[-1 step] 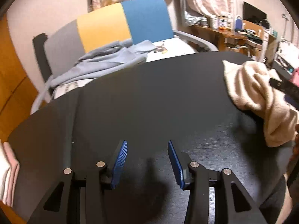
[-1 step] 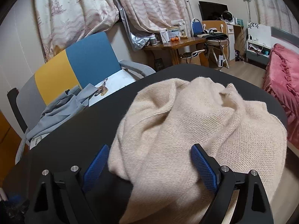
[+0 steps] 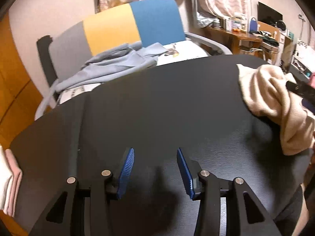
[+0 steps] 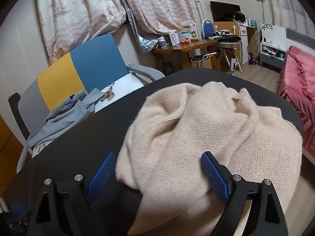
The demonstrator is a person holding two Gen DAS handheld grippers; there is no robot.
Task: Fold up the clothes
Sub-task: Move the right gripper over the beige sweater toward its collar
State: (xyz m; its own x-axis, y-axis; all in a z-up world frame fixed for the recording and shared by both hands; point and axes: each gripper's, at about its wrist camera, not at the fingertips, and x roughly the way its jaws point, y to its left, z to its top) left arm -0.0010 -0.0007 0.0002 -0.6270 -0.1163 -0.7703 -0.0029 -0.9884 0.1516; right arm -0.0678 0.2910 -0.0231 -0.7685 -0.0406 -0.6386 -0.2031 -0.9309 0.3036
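While the right gripper point(image 4: 157, 174) stood over the near edge of the black table point(image 4: 82, 137), its blue pads were spread wide — the left pad clear of the cloth, the right one just beside or brushing it, so nothing was yet pinched. Between and beyond them lay the beige sweater point(image 4: 206, 129), crumpled in a heap at the table's right side, its bulk running away from the claw toward the far right edge with no clear long axis to read. That gripper was plainly the nearer one; a grip would call for closing on the near fold straight ahead.

At the near left of the table the left gripper point(image 3: 155, 169) pointed steeply down at bare tabletop, jaws partly open and empty, with the sweater well apart toward the right edge. A folded pink-and-white stack point(image 3: 7, 179) sat at the near left corner. Beyond the far edge stood a chair point(image 4: 82, 72) in grey, yellow and blue, a grey-blue garment point(image 4: 65, 116) draped over its seat — likely waiting its turn.
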